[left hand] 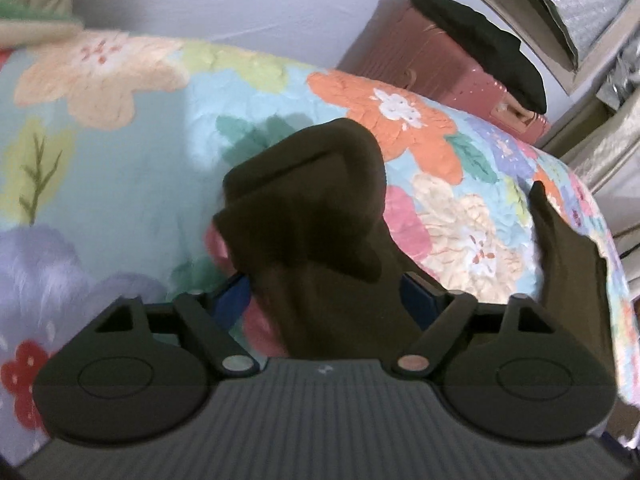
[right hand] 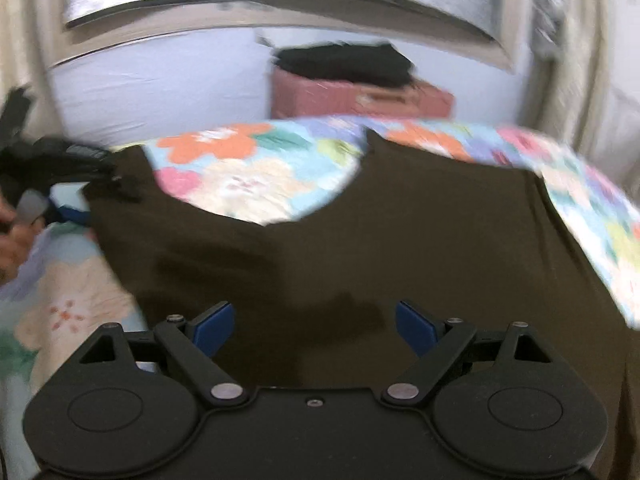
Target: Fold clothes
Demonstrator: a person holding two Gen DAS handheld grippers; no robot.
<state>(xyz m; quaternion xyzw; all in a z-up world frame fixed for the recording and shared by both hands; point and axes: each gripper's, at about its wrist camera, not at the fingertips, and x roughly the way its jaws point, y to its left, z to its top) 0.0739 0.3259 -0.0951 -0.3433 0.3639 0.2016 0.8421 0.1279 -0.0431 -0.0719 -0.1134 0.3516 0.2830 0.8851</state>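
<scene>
**Dark garment spread across a floral bed, left claw gripping a bunched fold**

The left claw (left hand: 326,292) is clenched on a bunched fold of the dark brown garment (left hand: 316,216); the cloth fills the gap between its blue pads (left hand: 416,300) and rises in front of the camera as a thick folded lump, lifted clear of the floral quilt (left hand: 120,152) behind it; another edge of the same cloth stands up at the right of that view, near the quilt's far corner.

The right claw (right hand: 314,328) is released; its blue pads (right hand: 212,330) stand well apart with the dark brown garment (right hand: 400,240) lying flat beneath and between them; whether the pads touch the fabric cannot be told, as the view is blurred. From this side the garment spreads wide over the floral quilt (right hand: 248,176), with a curved scooped edge leaving a patch of quilt bare; its far left corner runs up to the left claw (right hand: 68,160), seen there as a dark blurred shape with a fingertip of the person's hand (right hand: 16,240) at the frame edge.

Behind the bed, against the pale wall (left hand: 240,4), sits a pink box (left hand: 432,64) with a folded black item (left hand: 480,40) on top; silvery padded panels (left hand: 580,8) lean at the upper right.
</scene>
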